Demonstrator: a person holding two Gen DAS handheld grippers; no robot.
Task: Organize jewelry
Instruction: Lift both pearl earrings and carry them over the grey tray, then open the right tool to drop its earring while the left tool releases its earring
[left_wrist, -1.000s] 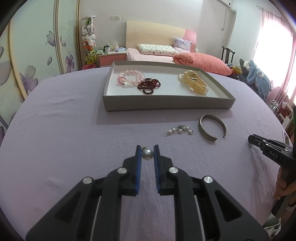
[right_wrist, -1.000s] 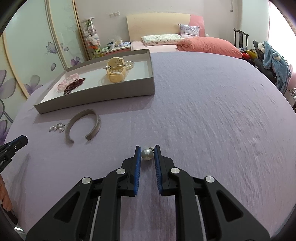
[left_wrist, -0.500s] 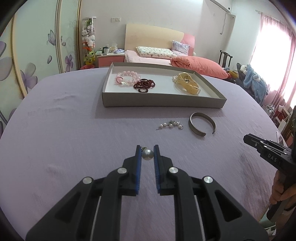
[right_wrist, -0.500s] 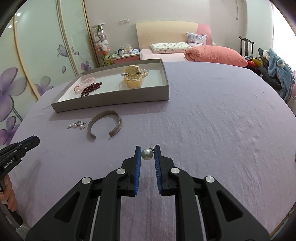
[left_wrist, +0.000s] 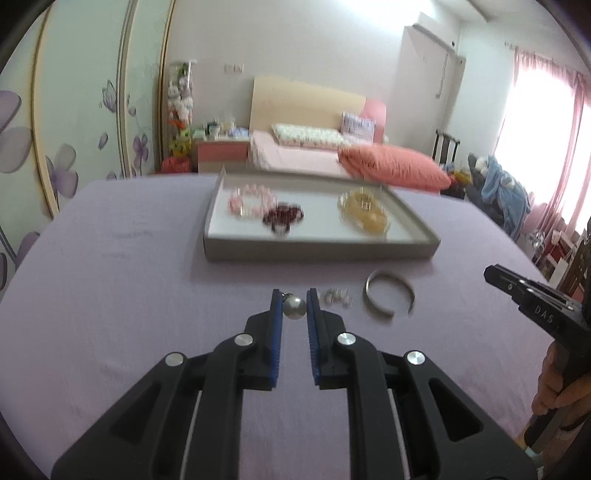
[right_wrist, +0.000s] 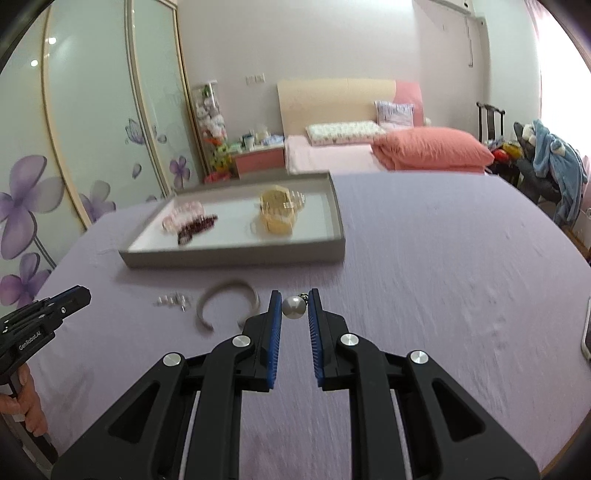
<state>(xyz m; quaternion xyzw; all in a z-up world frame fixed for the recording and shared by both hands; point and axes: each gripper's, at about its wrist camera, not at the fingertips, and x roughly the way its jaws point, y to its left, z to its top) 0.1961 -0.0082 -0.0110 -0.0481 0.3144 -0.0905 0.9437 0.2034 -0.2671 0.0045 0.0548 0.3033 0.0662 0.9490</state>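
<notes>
Lavender bedspread (left_wrist: 110, 295) carries a grey tray (left_wrist: 321, 253) of bracelets; before it lie a metal bangle (left_wrist: 388, 299) and small pearl string (left_wrist: 337, 296). Left gripper (left_wrist: 294, 308) and right gripper (right_wrist: 294, 307) each pinch a pearl earring (left_wrist: 294, 307) between narrowly parted pads

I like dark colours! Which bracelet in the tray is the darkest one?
The dark red bracelet, lying in the tray beside the pale pink bracelet. The yellow bracelet is much lighter.

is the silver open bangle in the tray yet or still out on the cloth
Out. The silver open bangle lies on the purple cloth in front of the gray tray, beside the small pearl piece.
</notes>
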